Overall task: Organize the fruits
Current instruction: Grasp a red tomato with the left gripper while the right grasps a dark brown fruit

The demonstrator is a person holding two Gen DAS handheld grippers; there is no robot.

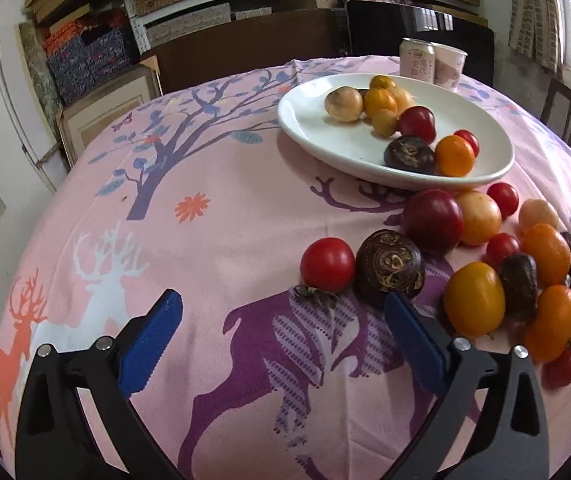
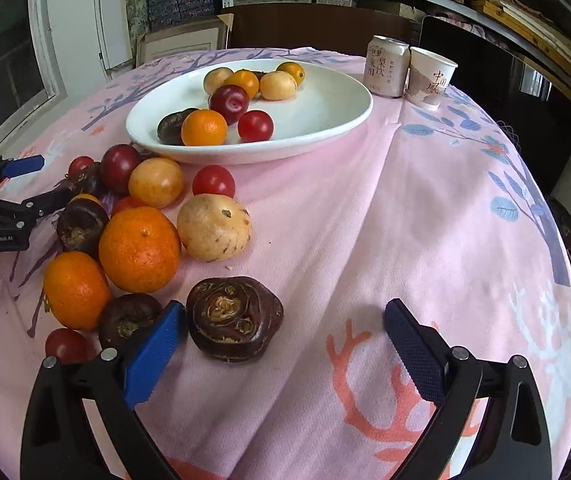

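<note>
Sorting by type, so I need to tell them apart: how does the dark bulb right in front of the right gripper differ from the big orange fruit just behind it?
The dark bulb is brown-black with a ringed, rough top; the big orange fruit is bright orange with dimpled skin. The bulb is flatter and squat, the orange fruit rounder and larger. The bulb lies apart; the orange fruit sits packed among other fruit. Both rest on the tablecloth, off the plate.

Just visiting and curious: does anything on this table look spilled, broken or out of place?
Nothing is spilled or broken. The oddity is a heap of fruit lying loose on the tablecloth beside the white plate, which already holds some. The can and paper cup stand upright.
</note>
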